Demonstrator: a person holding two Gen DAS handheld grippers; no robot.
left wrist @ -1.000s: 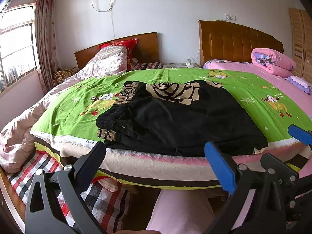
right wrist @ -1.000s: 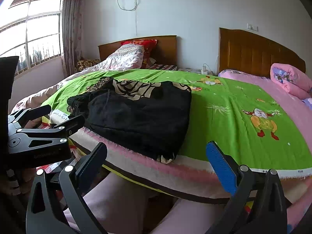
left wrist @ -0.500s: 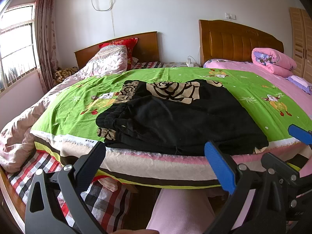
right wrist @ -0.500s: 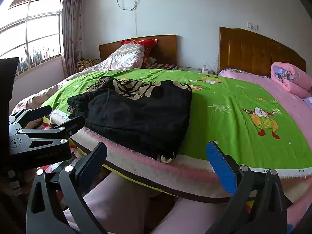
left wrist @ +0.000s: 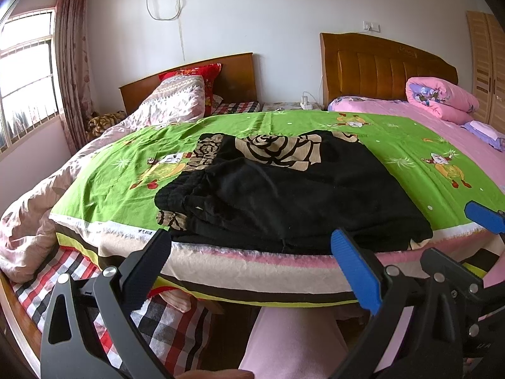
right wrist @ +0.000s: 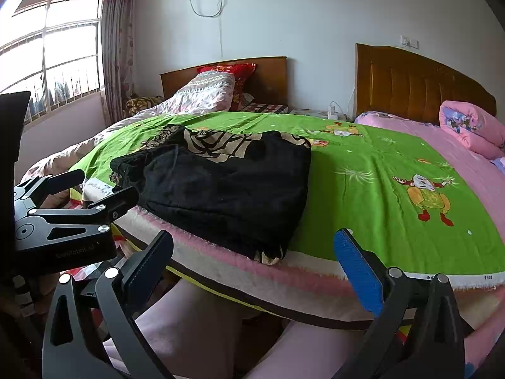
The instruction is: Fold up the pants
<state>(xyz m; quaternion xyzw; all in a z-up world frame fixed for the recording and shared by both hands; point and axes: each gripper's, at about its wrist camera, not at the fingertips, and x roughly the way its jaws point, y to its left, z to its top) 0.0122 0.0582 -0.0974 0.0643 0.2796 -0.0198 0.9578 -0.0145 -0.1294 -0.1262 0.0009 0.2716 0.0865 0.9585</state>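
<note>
Green cartoon-print sheet (left wrist: 110, 186) covered the bed surface, with two wooden headboards against the far white wall and a rolled pink quilt (left wrist: 440, 99) at far right. Black pants (left wrist: 293, 195) with a beige rose pattern lay folded in a compact pile at the near edge of the sheet, left of centre in the right wrist view (right wrist: 221, 189). Left gripper (left wrist: 251, 271) and right gripper (right wrist: 254, 268) both stood with jaws wide and empty, held just short of the bed's near edge, clear of the pants.
</note>
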